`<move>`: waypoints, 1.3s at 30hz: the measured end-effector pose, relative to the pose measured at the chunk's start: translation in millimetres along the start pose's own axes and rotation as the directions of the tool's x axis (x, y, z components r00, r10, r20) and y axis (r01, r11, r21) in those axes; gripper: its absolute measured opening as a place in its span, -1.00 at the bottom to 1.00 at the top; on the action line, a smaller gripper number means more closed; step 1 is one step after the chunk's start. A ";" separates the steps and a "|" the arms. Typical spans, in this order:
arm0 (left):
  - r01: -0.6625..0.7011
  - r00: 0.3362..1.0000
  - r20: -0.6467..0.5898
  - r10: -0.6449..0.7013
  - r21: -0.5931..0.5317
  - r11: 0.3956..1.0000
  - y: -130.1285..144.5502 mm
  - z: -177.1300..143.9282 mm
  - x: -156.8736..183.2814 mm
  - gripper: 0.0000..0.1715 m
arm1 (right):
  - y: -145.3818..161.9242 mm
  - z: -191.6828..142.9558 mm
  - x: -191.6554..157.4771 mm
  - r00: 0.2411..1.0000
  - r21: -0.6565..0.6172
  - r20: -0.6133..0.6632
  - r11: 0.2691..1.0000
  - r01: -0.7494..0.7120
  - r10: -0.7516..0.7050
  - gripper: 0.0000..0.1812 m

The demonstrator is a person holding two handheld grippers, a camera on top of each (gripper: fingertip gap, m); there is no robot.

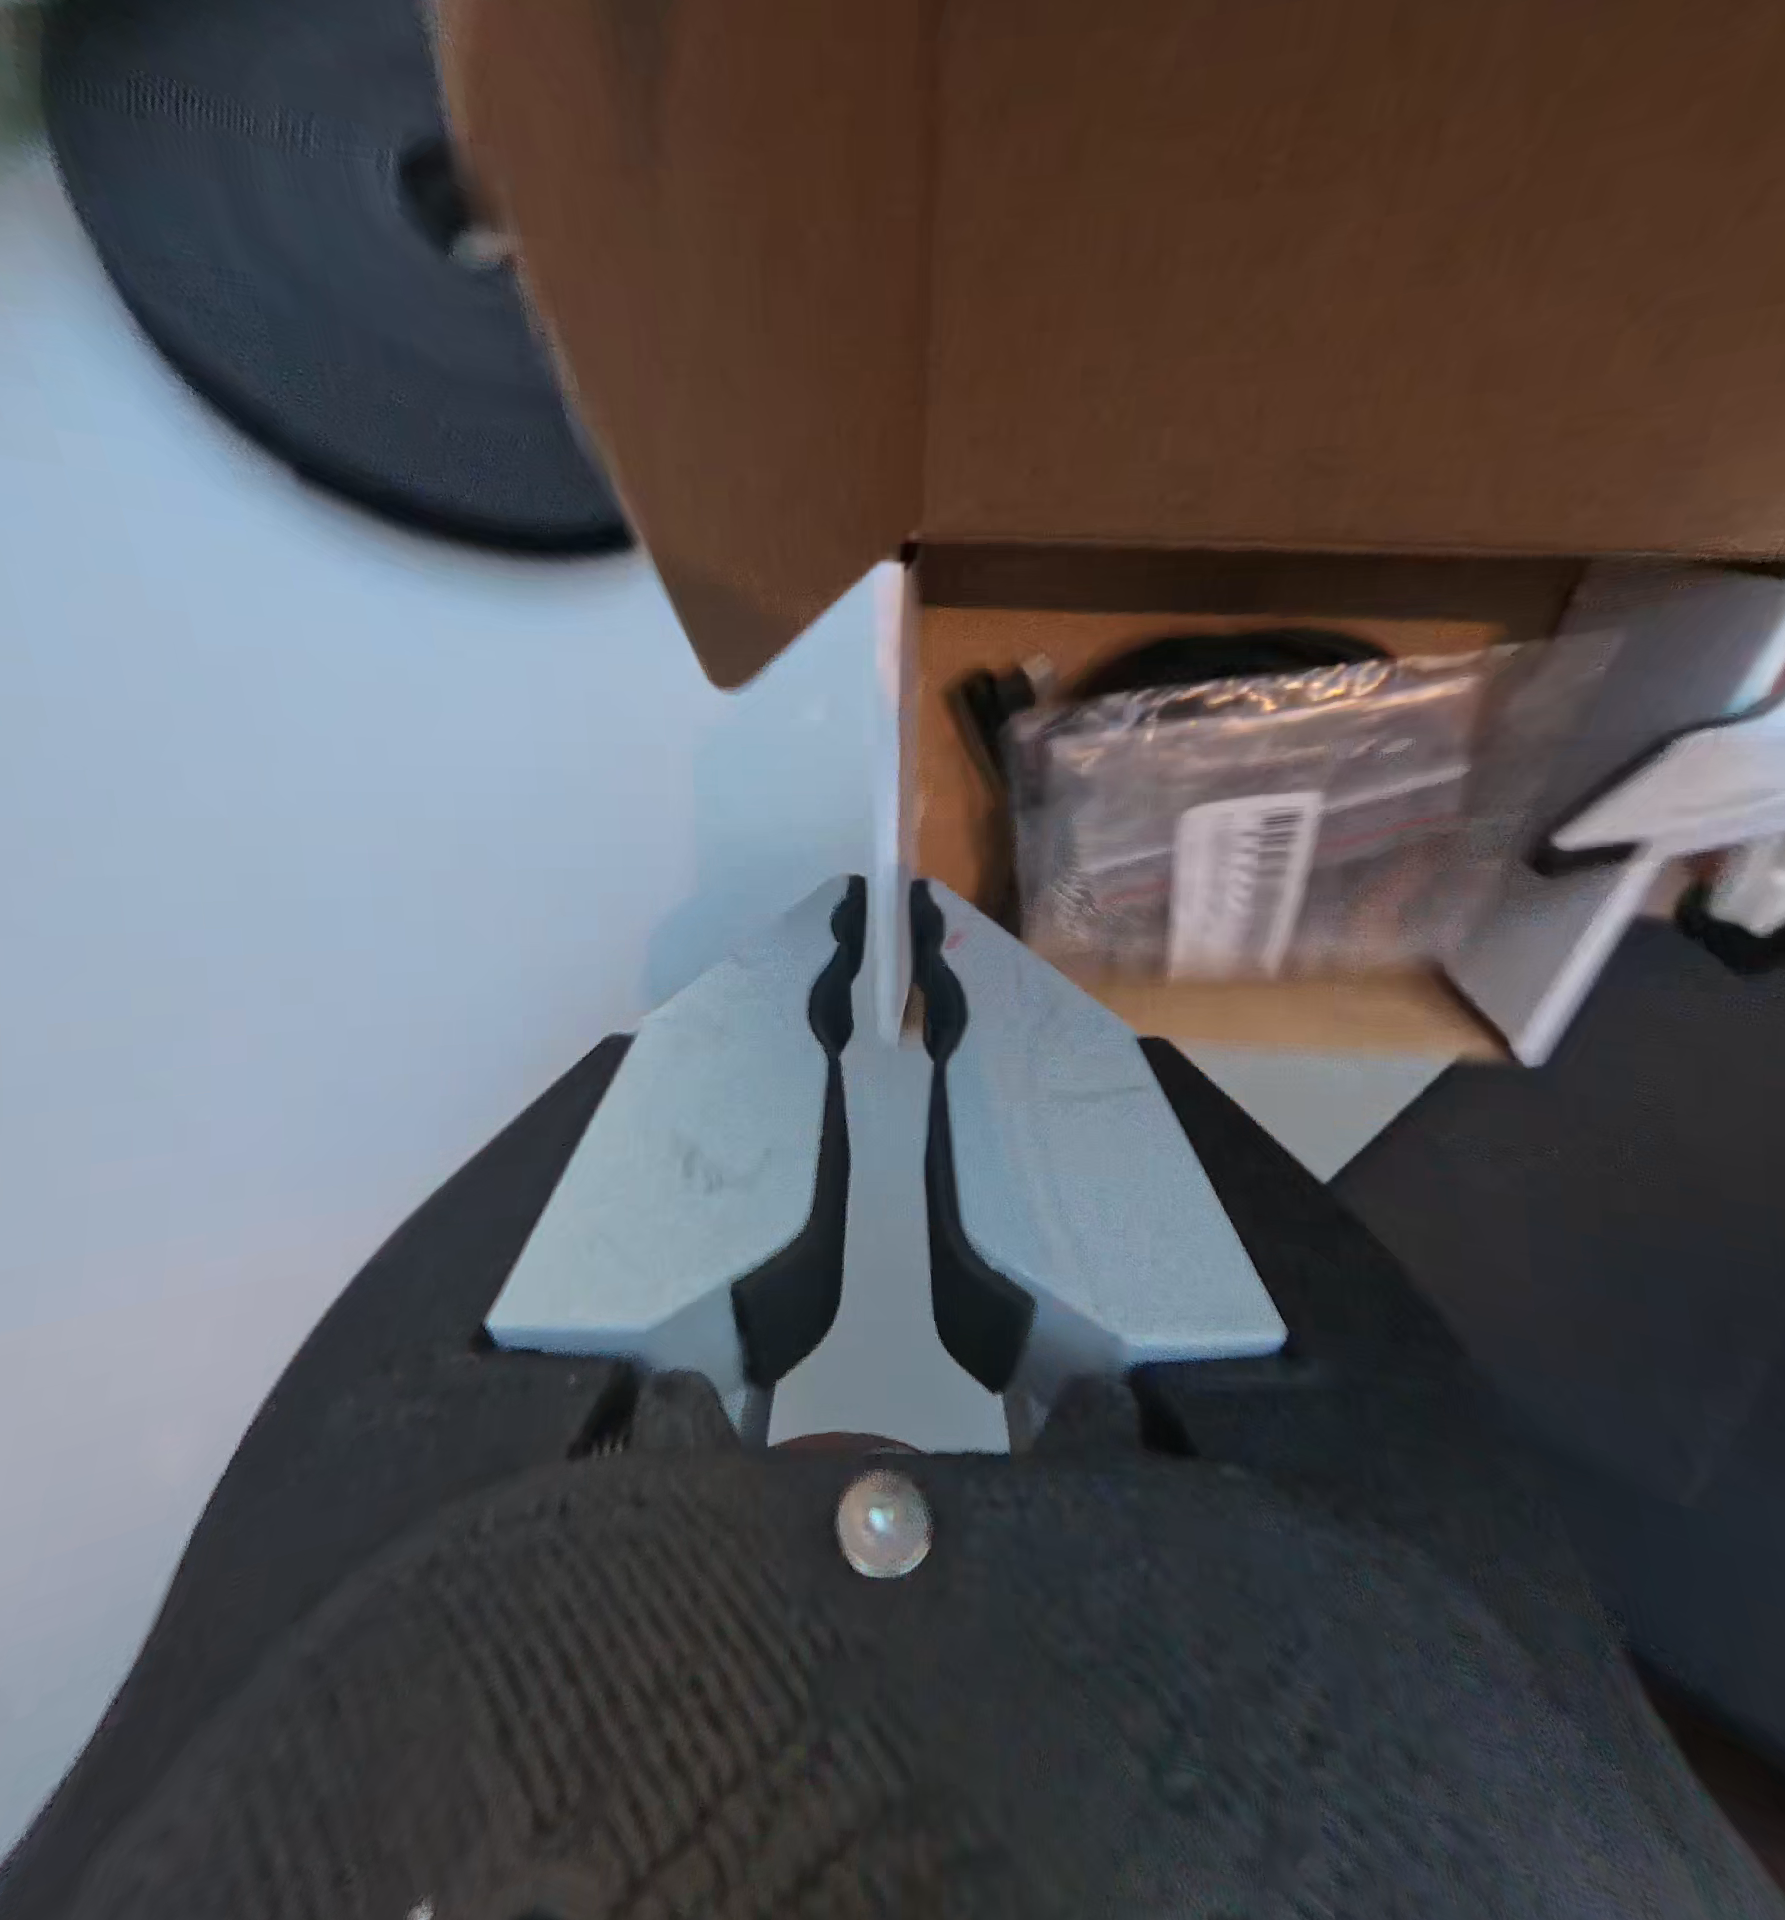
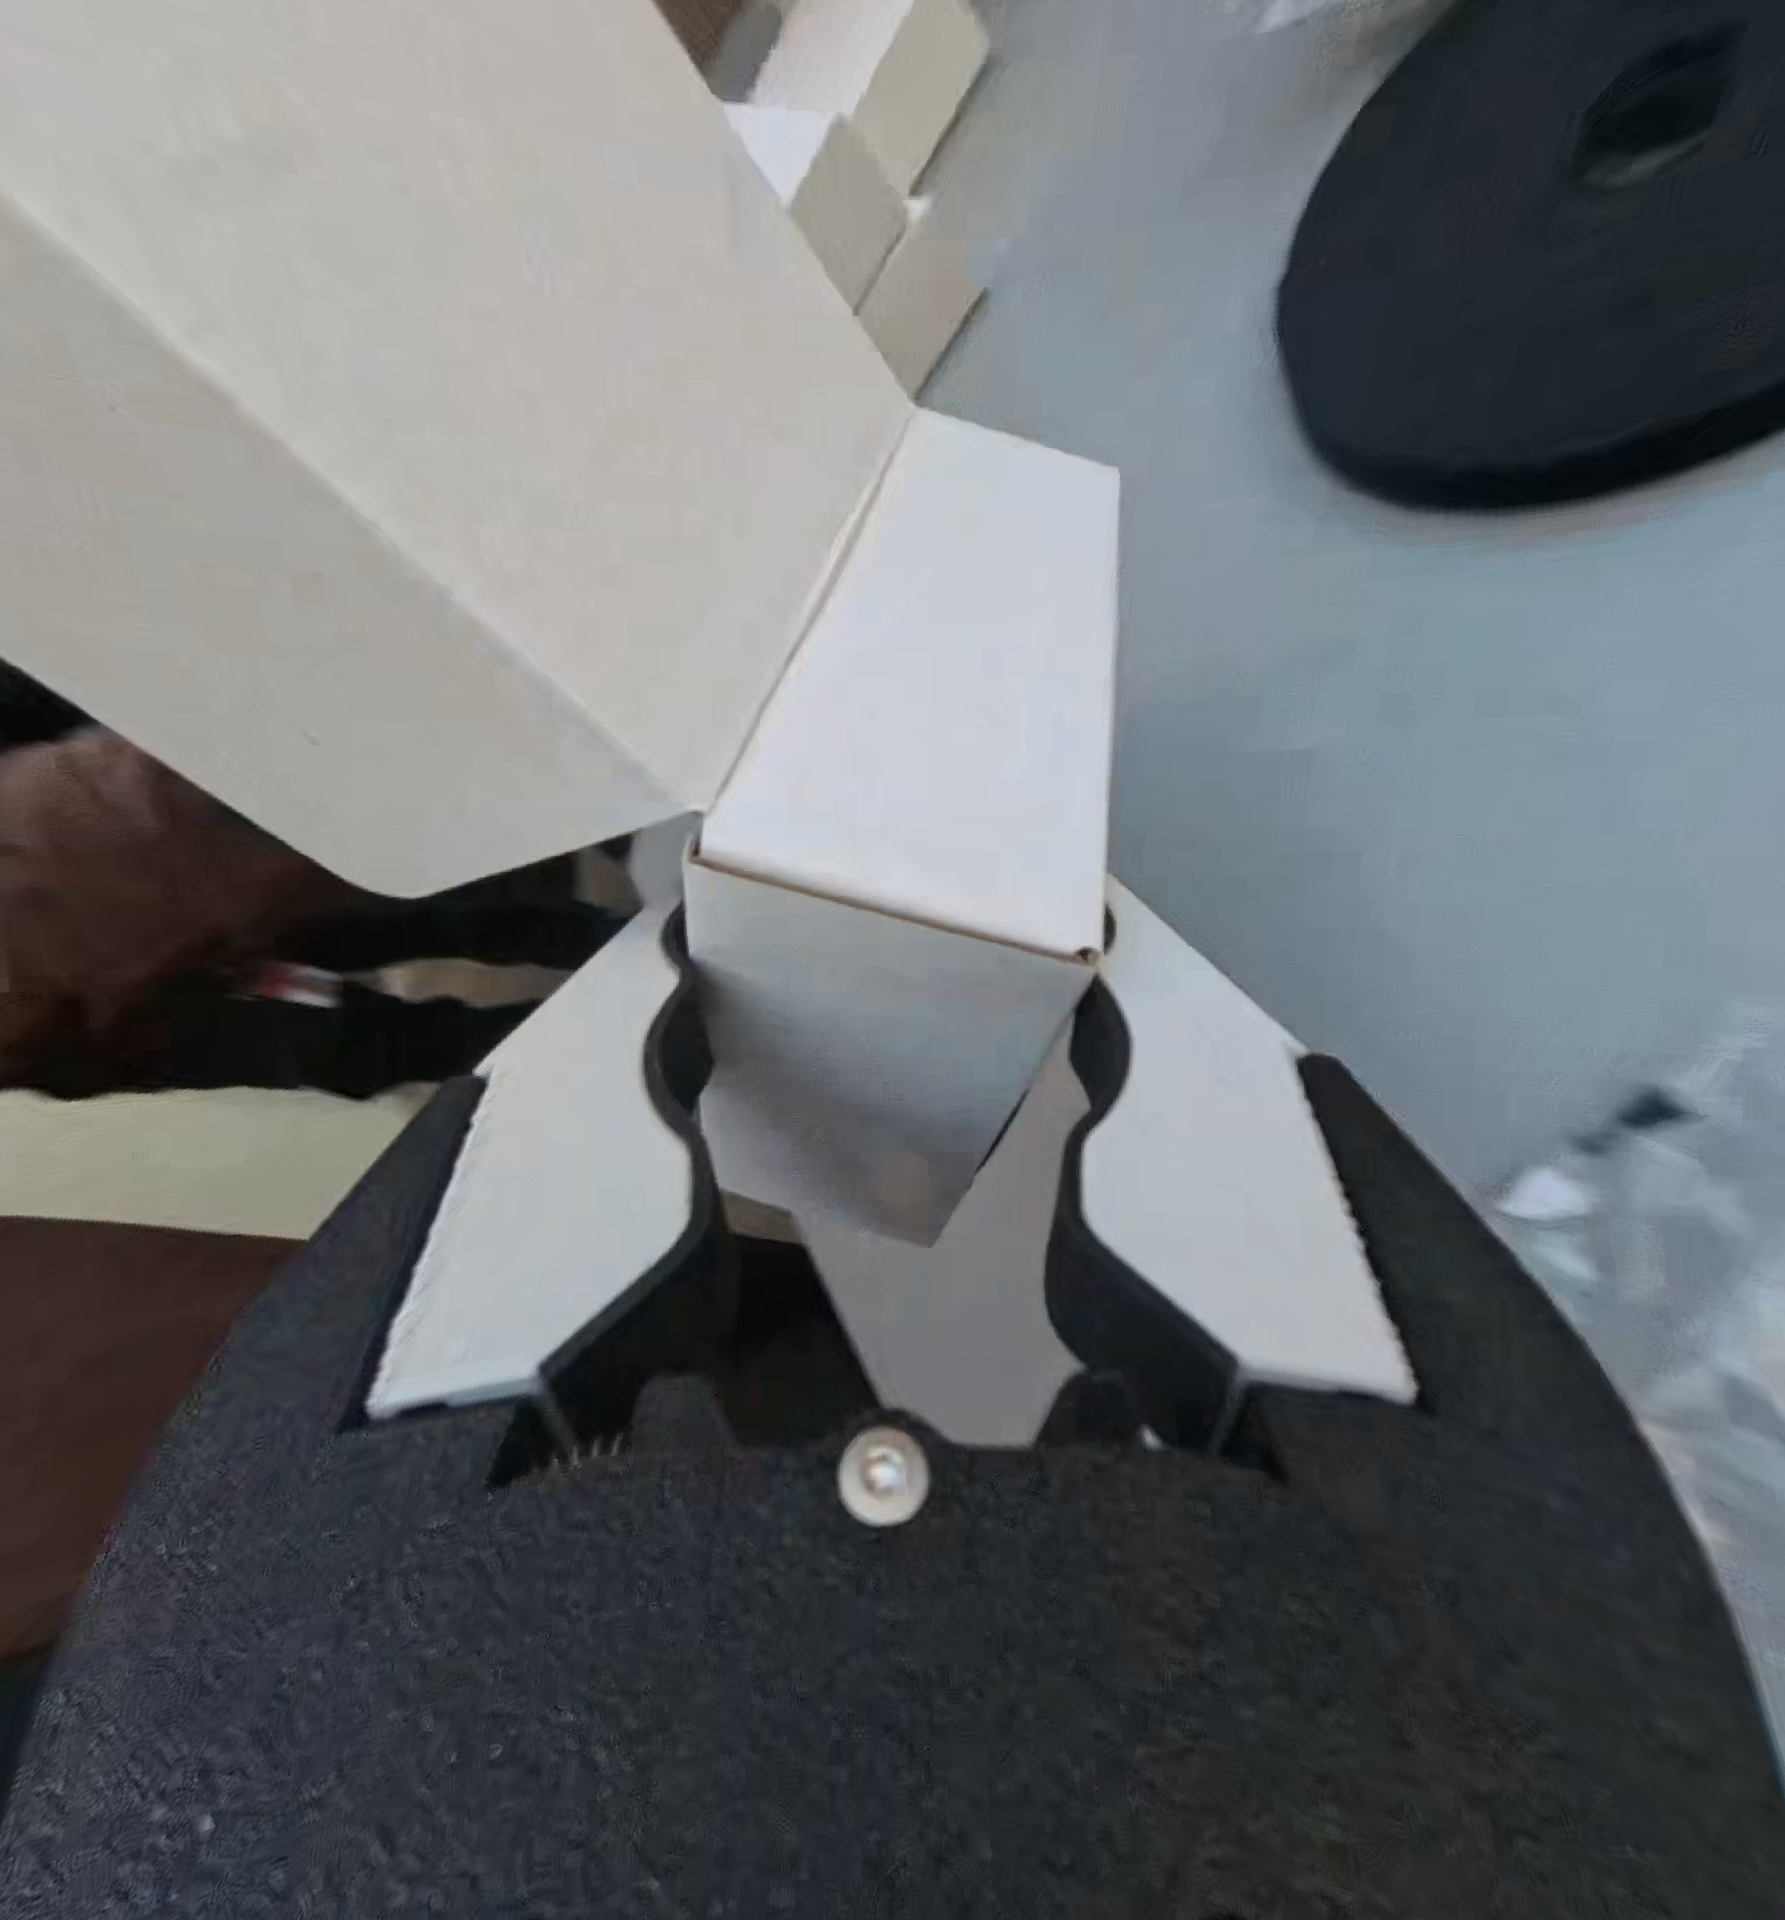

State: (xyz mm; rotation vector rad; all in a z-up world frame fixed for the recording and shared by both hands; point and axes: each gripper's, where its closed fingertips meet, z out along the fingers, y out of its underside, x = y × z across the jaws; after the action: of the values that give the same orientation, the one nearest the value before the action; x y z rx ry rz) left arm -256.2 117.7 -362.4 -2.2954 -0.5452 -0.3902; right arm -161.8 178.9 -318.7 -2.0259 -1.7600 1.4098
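A small cardboard box, white outside and brown inside, is held between both grippers. My left gripper (image 1: 886, 925) is shut on the box's thin side wall (image 1: 890, 790). The box's open lid (image 1: 1283, 260) stands up above it. Inside lies a clear plastic bag (image 1: 1241, 810) with dark contents and a white label, and a black cable (image 1: 1231, 655) behind it. My right gripper (image 2: 888, 956) is shut on the box's end (image 2: 898, 935), with the white lid flap (image 2: 348, 468) hanging over to the left.
A black round disc (image 1: 296, 281) lies on the pale table, also in the right wrist view (image 2: 1594, 281). More white boxes (image 2: 867, 208) stand at the back. Crinkled clear plastic (image 2: 1698, 1247) lies at the right. A hand (image 2: 109, 862) shows at the left.
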 end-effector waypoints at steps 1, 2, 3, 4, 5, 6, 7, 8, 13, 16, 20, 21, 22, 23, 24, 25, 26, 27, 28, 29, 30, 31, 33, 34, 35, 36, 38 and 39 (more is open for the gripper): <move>0.003 1.000 -0.024 -0.003 0.027 1.000 -13.8 -3.5 8.8 -0.86 | -16.9 -23.2 8.2 0.974 -0.014 -0.160 0.987 0.162 -0.162 -0.26; 0.007 0.999 -0.050 -0.005 0.040 0.999 -22.5 -6.7 16.1 -0.86 | -31.9 -45.0 14.8 0.901 -0.064 -0.302 0.950 0.307 -0.312 -0.26; 0.000 0.998 -0.058 0.002 0.036 0.999 -24.1 -8.5 19.0 -0.86 | -42.2 -63.0 22.5 0.784 -0.154 -0.424 0.889 0.431 -0.453 -0.27; -0.017 0.999 -0.047 0.018 0.013 1.000 -17.9 -8.0 18.0 -0.86 | -47.1 -75.7 31.6 0.631 -0.272 -0.511 0.806 0.526 -0.584 -0.27; -0.030 0.999 -0.042 0.029 -0.023 0.999 -4.9 -5.8 17.3 -0.86 | -46.9 -82.4 41.8 0.467 -0.392 -0.558 0.714 0.580 -0.686 -0.27; -0.029 0.998 -0.050 0.026 -0.056 0.998 12.5 -2.6 18.7 -0.86 | -42.3 -83.5 51.7 0.330 -0.486 -0.576 0.637 0.598 -0.748 -0.27; -0.022 0.998 -0.061 0.016 -0.087 0.996 32.8 1.0 20.7 -0.86 | -34.2 -79.8 60.3 0.234 -0.548 -0.575 0.582 0.601 -0.784 -0.28; -0.015 0.998 -0.066 0.007 -0.119 0.993 54.4 4.3 22.0 -0.87 | -24.1 -73.9 68.0 0.164 -0.600 -0.560 0.534 0.595 -0.812 -0.27; -0.013 0.997 -0.078 -0.007 -0.245 0.969 133.6 4.7 23.7 -0.89 | -31.4 -80.9 68.4 0.053 -0.621 -0.596 0.502 0.602 -0.801 -0.28; 0.018 0.997 -0.073 -0.037 -0.245 0.969 144.5 0.8 20.1 -0.90 | -26.7 -85.0 83.6 -0.034 -0.697 -0.555 0.442 0.565 -0.831 -0.28; 0.018 0.996 -0.075 -0.038 -0.244 0.970 153.3 -1.9 21.2 -0.93 | -29.9 -89.6 90.7 0.077 -0.631 -0.615 0.548 0.549 -0.785 -0.28; 0.014 0.996 -0.079 -0.035 -0.254 0.967 156.3 -2.0 22.7 -0.92 | -35.2 -92.8 88.9 0.058 -0.636 -0.616 0.540 0.551 -0.785 -0.28; 0.009 0.996 -0.080 -0.030 -0.257 0.966 157.5 -2.8 23.7 -0.91 | -50.8 -100.0 77.0 0.064 -0.588 -0.655 0.560 0.584 -0.753 -0.28; 0.000 0.997 -0.078 -0.020 -0.250 0.968 156.6 -4.6 23.9 -0.90 | -71.1 -110.1 61.6 0.123 -0.495 -0.711 0.617 0.611 -0.692 -0.28; -0.012 0.997 -0.078 -0.006 -0.238 0.971 154.7 -6.7 24.5 -0.90 | -90.4 -121.0 48.9 0.228 -0.386 -0.756 0.699 0.602 -0.614 -0.28; -0.025 0.997 -0.079 0.007 -0.229 0.973 153.0 -8.8 24.7 -0.90 | -105.7 -130.5 40.8 0.354 -0.278 -0.774 0.784 0.555 -0.525 -0.28; -0.034 0.997 -0.078 0.017 -0.222 0.974 151.5 -10.9 24.4 -0.88 | -116.9 -137.8 35.1 0.487 -0.165 -0.763 0.856 0.490 -0.425 -0.29; -0.036 0.996 -0.082 0.019 -0.215 0.976 149.9 -13.1 24.6 -0.86 | -124.3 -142.4 29.6 0.617 -0.043 -0.722 0.911 0.411 -0.313 -0.28; -0.035 0.996 -0.091 0.016 -0.206 0.978 147.5 -15.8 25.5 -0.84 | -125.5 -142.0 24.8 0.743 0.066 -0.640 0.951 0.303 -0.193 -0.28; -0.032 0.995 -0.097 0.013 -0.192 0.981 144.3 -19.0 26.1 -0.84 | -118.9 -135.1 20.2 0.858 0.137 -0.509 0.978 0.154 -0.064 -0.28; -0.026 0.995 -0.099 0.008 -0.176 0.984 141.0 -22.7 26.4 -0.83 | -107.7 -123.7 14.3 0.937 0.177 -0.341 0.984 -0.017 0.078 -0.28; -0.017 0.994 -0.109 0.000 -0.157 0.987 137.4 -26.8 27.6 -0.80 | -94.5 -110.3 7.4 0.964 0.190 -0.157 0.964 -0.185 0.216 -0.28; 0.011 0.987 -0.156 -0.028 -0.105 0.994 129.4 -35.8 33.9 -0.71 | -57.4 -77.0 -3.7 0.881 0.107 0.146 0.878 -0.467 0.451 -0.28; 0.032 0.978 -0.205 -0.045 -0.070 0.997 124.8 -41.1 40.7 -0.62 | -34.2 -56.6 -9.9 0.798 0.018 0.256 0.823 -0.568 0.546 -0.28; 0.062 0.963 -0.258 -0.071 -0.043 0.997 121.4 -46.6 47.3 -0.51 | -10.3 -35.0 -14.8 0.712 -0.067 0.324 0.766 -0.639 0.623 -0.28; 0.096 0.946 -0.309 -0.100 -0.027 0.995 119.9 -51.7 52.2 -0.44 | 15.8 -11.6 -16.8 0.638 -0.146 0.345 0.711 -0.688 0.689 -0.29; 0.162 0.916 -0.369 -0.159 -0.023 0.986 124.0 -56.0 52.5 -0.39 | 71.3 36.2 -14.7 0.550 -0.277 0.288 0.618 -0.736 0.784 -0.28; 0.183 0.916 -0.354 -0.187 -0.045 0.982 132.1 -53.0 45.5 -0.40 | 92.4 56.5 -10.9 0.554 -0.296 0.244 0.605 -0.739 0.796 -0.27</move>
State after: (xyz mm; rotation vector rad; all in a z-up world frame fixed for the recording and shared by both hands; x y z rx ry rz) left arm -158.3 7.1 -384.5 -2.1177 -0.5746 -0.8853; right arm -132.5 113.9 -401.1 -3.0217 -1.0488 2.0047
